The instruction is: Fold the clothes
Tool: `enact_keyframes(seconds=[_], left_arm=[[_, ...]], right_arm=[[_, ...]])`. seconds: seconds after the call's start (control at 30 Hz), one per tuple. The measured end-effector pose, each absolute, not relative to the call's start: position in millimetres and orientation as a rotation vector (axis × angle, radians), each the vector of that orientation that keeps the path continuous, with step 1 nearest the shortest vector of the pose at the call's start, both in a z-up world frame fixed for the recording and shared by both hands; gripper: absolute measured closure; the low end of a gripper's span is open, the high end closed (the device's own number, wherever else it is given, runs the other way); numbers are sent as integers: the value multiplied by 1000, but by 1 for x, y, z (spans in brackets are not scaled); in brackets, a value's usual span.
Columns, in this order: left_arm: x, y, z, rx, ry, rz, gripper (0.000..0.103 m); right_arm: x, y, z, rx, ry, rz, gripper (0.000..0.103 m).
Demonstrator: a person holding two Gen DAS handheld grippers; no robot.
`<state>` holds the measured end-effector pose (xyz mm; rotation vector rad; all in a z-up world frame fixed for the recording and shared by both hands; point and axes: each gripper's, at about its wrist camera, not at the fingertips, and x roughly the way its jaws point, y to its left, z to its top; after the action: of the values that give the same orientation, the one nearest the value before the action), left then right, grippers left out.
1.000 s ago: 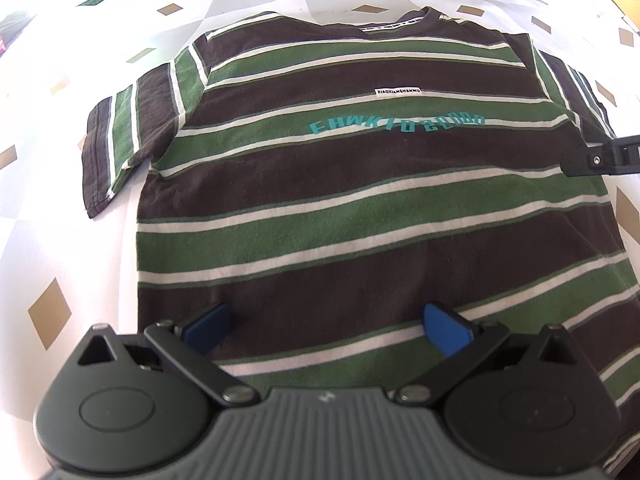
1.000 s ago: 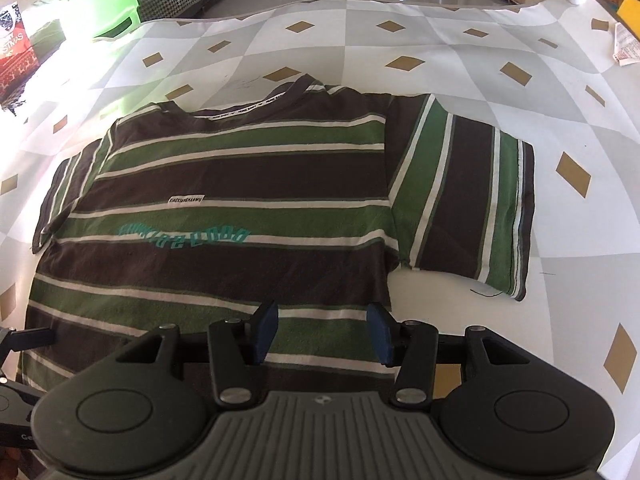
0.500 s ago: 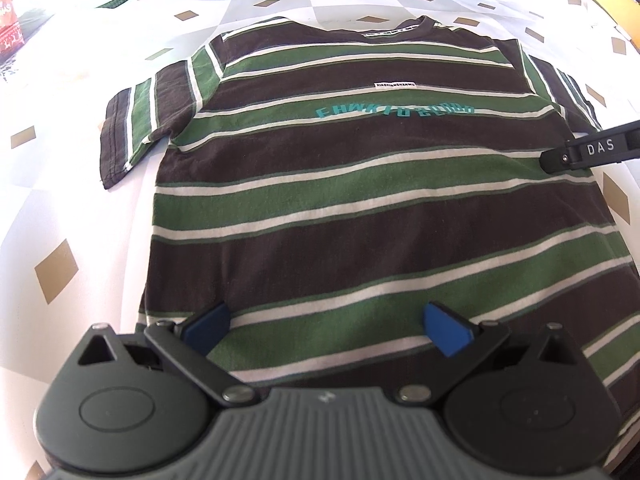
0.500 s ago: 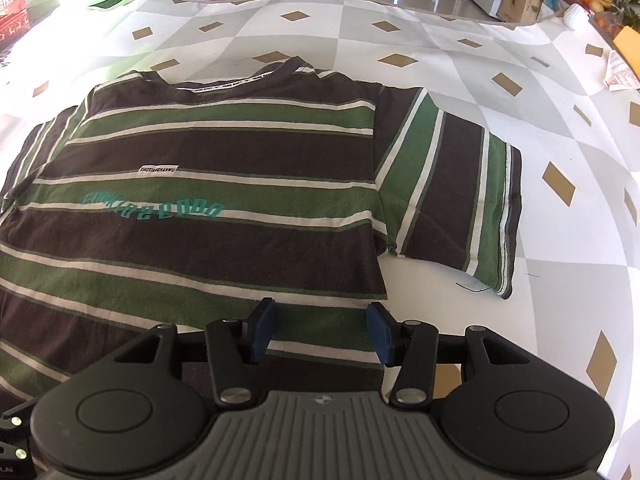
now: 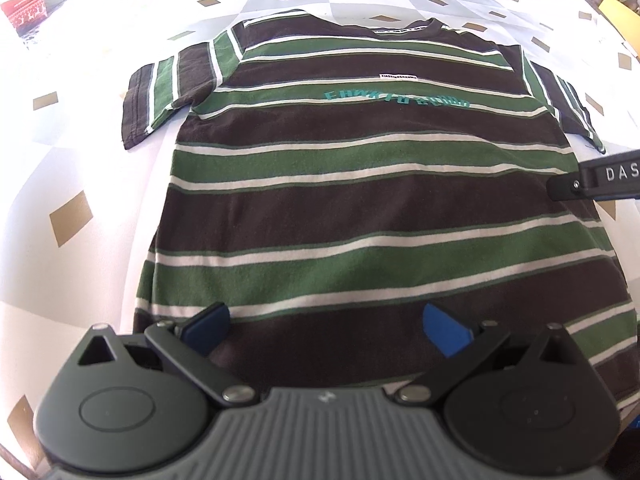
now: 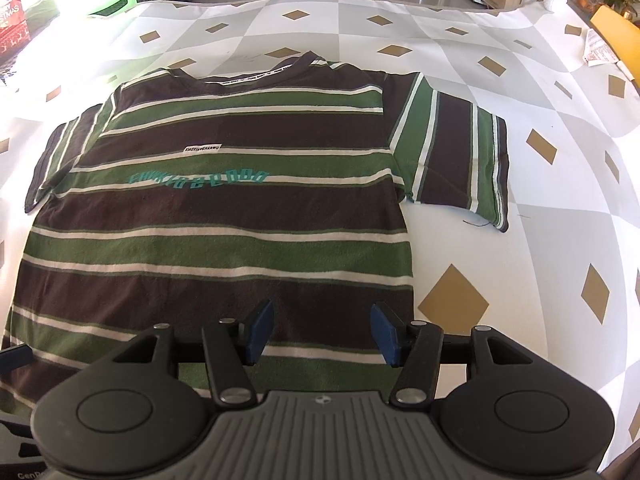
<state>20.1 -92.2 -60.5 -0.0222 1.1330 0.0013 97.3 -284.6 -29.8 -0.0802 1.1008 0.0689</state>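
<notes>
A brown, green and white striped T-shirt [image 5: 360,200] lies flat and face up on the tablecloth, collar at the far end, both short sleeves spread out. My left gripper [image 5: 326,326] hovers open over the shirt's lower left part near the hem, blue pads wide apart with nothing between them. My right gripper [image 6: 322,332] hovers open over the shirt [image 6: 224,220] near its lower right edge, jaws holding nothing. A finger of the right gripper [image 5: 592,182] shows at the right edge of the left wrist view.
The shirt rests on a white and grey checked tablecloth [image 6: 520,260] with gold diamonds. A yellow chair back [image 6: 616,36] and papers [image 6: 598,50] sit at the far right. Furniture and boxes stand beyond the table's far edge.
Both grippers have drawn back toward the shirt's hem, so more of the shirt and tablecloth shows. Both stay open. The shirt has not moved.
</notes>
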Motion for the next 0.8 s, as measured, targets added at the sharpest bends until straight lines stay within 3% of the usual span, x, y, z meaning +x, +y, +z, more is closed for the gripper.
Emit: enact_keyframes(seconds=[0.8], left_arm=[[-12,-104,-66,70,1179,38,0]], right_arm=[[29,-268,-52,-120,1207,46,45]])
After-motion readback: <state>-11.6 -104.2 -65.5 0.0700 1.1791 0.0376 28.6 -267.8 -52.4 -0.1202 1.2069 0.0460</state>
